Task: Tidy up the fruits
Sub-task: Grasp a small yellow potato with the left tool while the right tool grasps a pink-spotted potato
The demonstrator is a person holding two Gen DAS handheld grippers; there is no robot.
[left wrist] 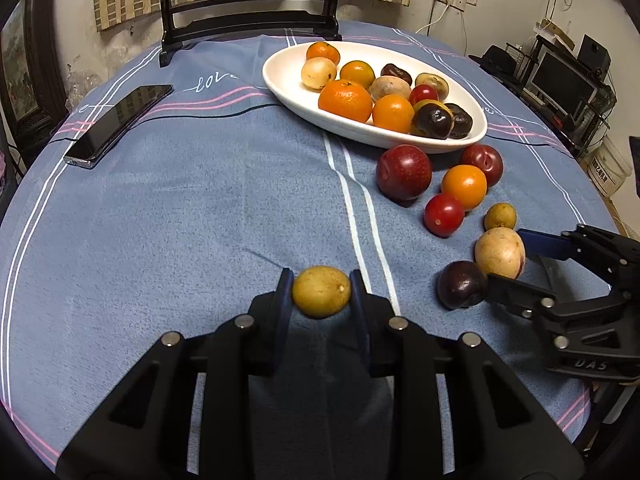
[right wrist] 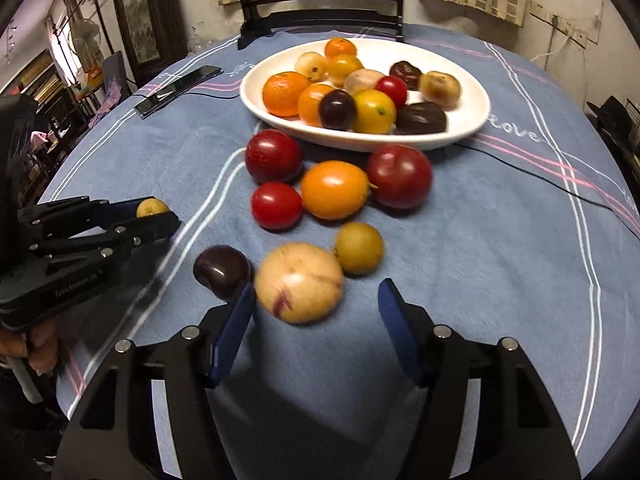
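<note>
My left gripper [left wrist: 321,286] is shut on a small yellow-green fruit [left wrist: 321,291] and holds it just above the cloth; the right wrist view shows it too [right wrist: 151,207]. My right gripper [right wrist: 316,292] is open around a pale tan fruit [right wrist: 299,282], which also shows in the left wrist view [left wrist: 500,252]. A dark purple fruit [right wrist: 222,270] lies against its left finger. A white oval bowl [left wrist: 280,76] holds several fruits. Loose fruits lie before the bowl: two red plums [right wrist: 273,155], an orange fruit [right wrist: 334,189], a cherry tomato [right wrist: 276,205], a small yellow-green fruit [right wrist: 359,247].
A black phone [left wrist: 118,124] with a cable lies on the blue striped tablecloth [left wrist: 200,220] at the left. A dark wooden mirror stand [left wrist: 248,12] stands at the table's far edge. Shelves and a monitor [left wrist: 560,80] are off the table at the right.
</note>
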